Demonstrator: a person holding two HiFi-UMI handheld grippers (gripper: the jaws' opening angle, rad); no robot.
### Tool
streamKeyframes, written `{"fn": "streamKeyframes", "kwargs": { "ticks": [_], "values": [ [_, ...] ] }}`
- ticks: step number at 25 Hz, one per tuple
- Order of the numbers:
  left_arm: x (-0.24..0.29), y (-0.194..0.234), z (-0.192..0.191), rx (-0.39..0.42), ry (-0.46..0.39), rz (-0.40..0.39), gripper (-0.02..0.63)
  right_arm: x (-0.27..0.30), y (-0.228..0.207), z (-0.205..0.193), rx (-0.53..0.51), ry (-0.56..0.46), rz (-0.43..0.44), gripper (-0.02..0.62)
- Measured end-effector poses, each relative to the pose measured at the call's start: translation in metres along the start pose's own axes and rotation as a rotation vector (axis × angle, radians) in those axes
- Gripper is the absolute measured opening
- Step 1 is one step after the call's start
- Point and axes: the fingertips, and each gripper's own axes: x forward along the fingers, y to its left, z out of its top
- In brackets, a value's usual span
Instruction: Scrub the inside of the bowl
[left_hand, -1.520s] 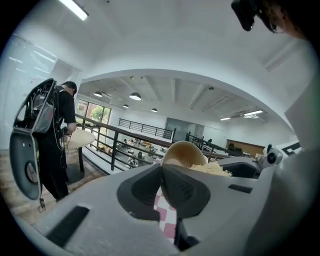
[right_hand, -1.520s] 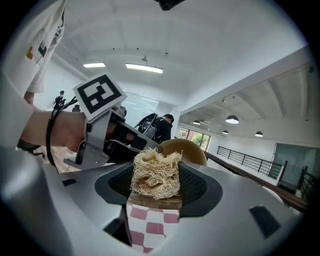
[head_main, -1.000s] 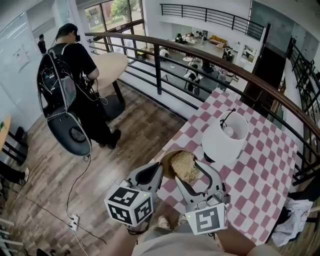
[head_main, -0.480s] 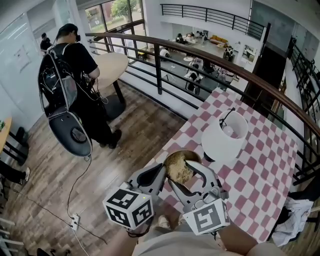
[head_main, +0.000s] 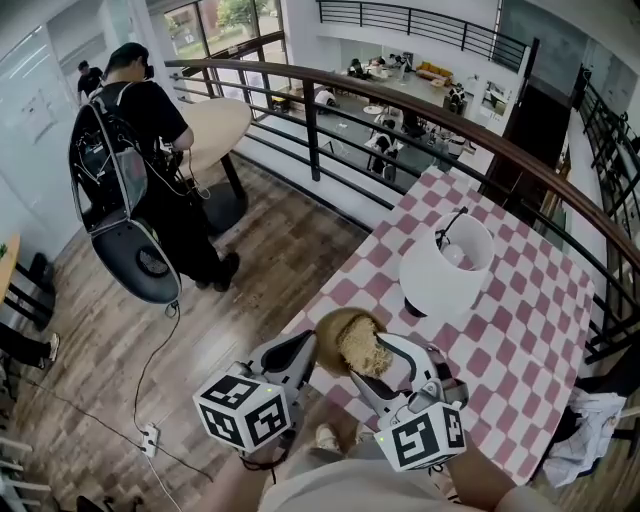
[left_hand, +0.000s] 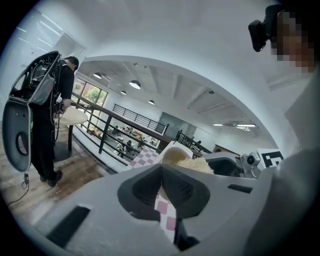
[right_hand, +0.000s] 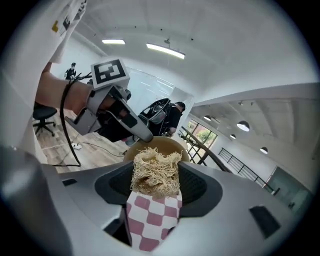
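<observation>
Since the earlier picture both grippers have come lower, and the bowl (head_main: 328, 332) is now at the checked table's (head_main: 520, 340) near corner. Left gripper (head_main: 308, 350) pinches its rim; right gripper (head_main: 383, 360) clamps the fibrous scrubber (head_main: 362, 348), which hides its inside. A white lamp (head_main: 447, 268) stands behind.

Bowl (head_main: 328, 338) sits between left tongs (head_main: 300, 352) and right tongs (head_main: 374, 362), at the worktop (head_main: 520, 350) edge. Scrubber (head_main: 362, 347) is in the bowl. Lamp (head_main: 447, 270) stands behind, on the worktop.
</observation>
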Motion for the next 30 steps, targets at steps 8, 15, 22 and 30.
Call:
{"fn": "streamKeyframes", "kwargs": {
  "ticks": [8,15,22,30],
  "values": [
    [0.009,-0.026,-0.005,0.053,0.031,-0.056,0.017,0.004,-0.015,0.014,-0.041,-0.074,-0.142,0.247],
    [0.013,-0.028,0.005,0.181,0.021,-0.005,0.015,0.007,0.004,0.024,-0.103,-0.092,-0.062,0.247],
    [0.009,-0.009,0.007,0.133,0.01,0.017,0.015,0.001,0.022,0.007,-0.11,-0.046,0.015,0.247],
    [0.014,-0.017,-0.006,0.128,0.039,-0.018,0.015,-0.008,-0.016,0.002,-0.016,-0.069,-0.14,0.249]
  ]
}}
